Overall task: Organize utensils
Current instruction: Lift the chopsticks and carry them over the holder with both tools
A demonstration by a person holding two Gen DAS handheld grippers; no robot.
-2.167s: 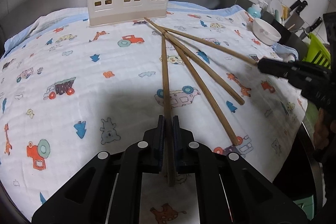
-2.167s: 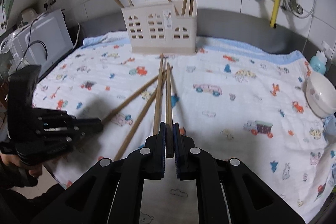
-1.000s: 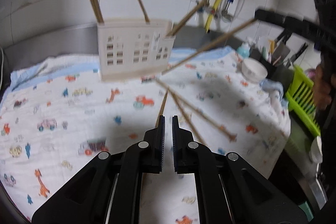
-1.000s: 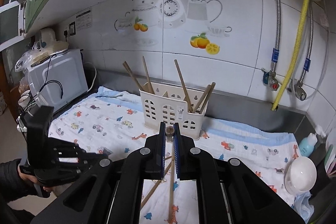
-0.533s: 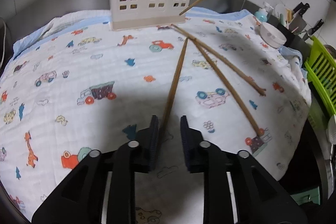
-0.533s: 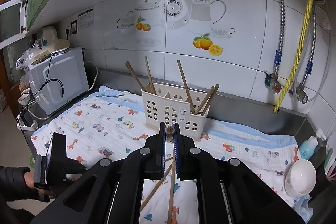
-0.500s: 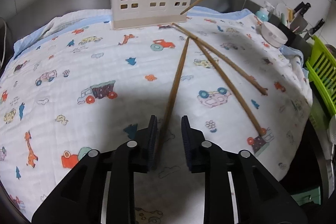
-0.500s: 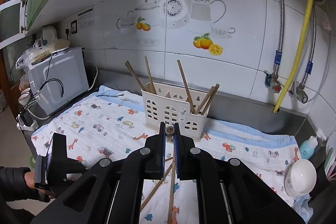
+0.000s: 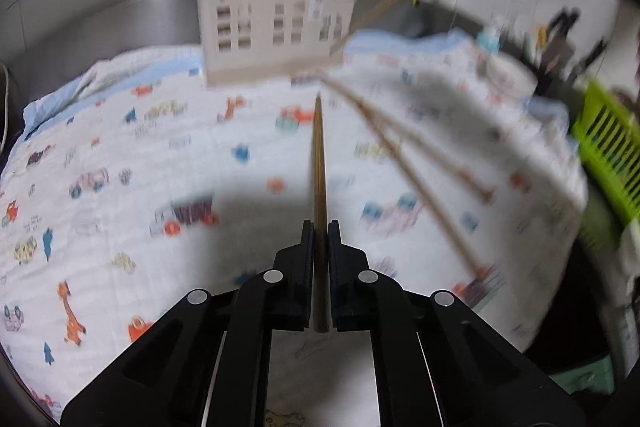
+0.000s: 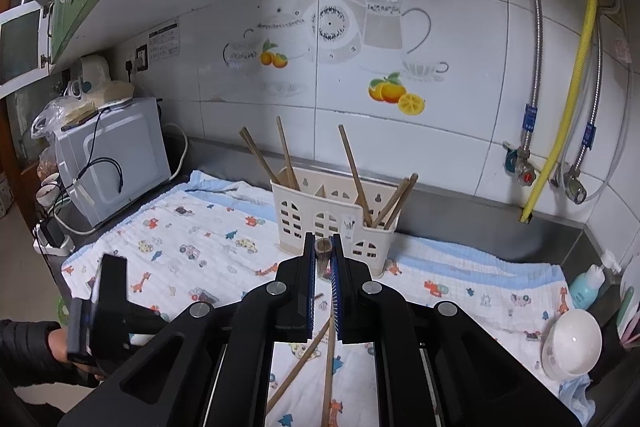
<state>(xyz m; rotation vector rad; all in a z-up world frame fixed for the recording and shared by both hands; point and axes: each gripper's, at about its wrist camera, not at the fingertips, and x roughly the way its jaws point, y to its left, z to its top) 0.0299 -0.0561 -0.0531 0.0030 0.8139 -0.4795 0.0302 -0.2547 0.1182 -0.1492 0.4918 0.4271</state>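
Both claws loaded with chopsticks!
Left gripper (image 9: 319,227) pinches a chopstick (image 9: 319,155) lengthwise, aimed at the holder (image 9: 276,27); right gripper (image 10: 323,259) clamps another end-on.

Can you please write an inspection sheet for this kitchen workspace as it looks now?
Surface: counter covered by a white cartoon-print cloth.
Job's things: cream utensil holder with several chopsticks standing in it; two loose chopsticks lying on the cloth.
Clutter: white bowl, blue-capped bottle, green rack.
Grippers: left tool shut on a chopstick; right tool shut on a second chopstick, seen end-on.
Cables: black cable on the microwave; white power adapter beside it.
Surroundings: tiled wall with teapot decals, yellow hose, metal hoses and valves, green cabinet above.
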